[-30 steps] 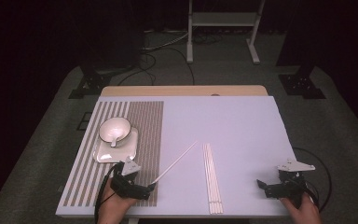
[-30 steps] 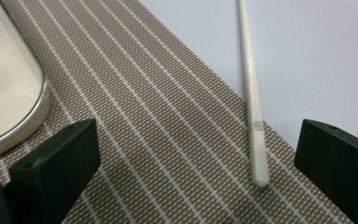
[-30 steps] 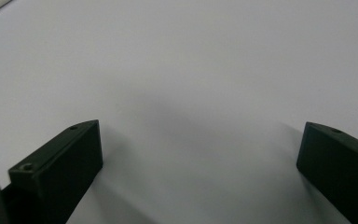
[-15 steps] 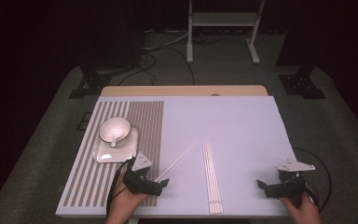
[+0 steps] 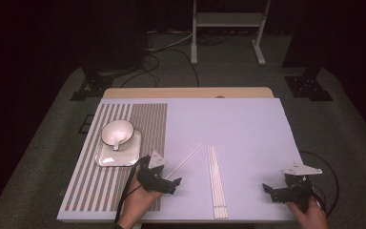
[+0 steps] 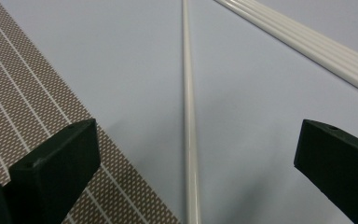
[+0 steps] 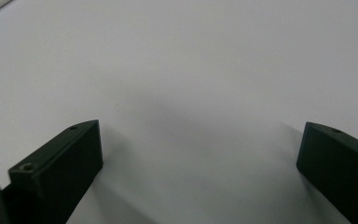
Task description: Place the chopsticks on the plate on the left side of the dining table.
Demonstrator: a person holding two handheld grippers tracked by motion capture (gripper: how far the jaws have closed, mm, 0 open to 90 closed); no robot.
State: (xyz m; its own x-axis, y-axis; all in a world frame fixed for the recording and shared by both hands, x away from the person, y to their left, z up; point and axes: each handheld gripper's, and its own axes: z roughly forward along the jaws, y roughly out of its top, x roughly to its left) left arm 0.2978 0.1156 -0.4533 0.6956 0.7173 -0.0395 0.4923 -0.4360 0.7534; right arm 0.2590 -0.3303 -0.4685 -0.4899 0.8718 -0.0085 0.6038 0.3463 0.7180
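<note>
Near the front edge of the desk (image 5: 248, 124), the left claw (image 5: 174, 182) is being held wide open astride a single white stick (image 6: 189, 116), seemingly so it can be pinched. At the near right, the right claw (image 5: 268, 189) is being kept equally wide over bare surface, apparently waiting. A bowl (image 5: 117, 132) is being carried by a plate (image 5: 106, 159) on the striped mat (image 5: 147, 119), a stick bundle (image 5: 216, 181) lies centre, and dark floor is surrounding everything.

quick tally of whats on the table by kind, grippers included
grippers: 2, left gripper and right gripper
bowl: 1
square plate under it: 1
striped mat: 1
loose white stick: 1
bundle of white sticks: 1, sticks too close to count
total: 7
</note>
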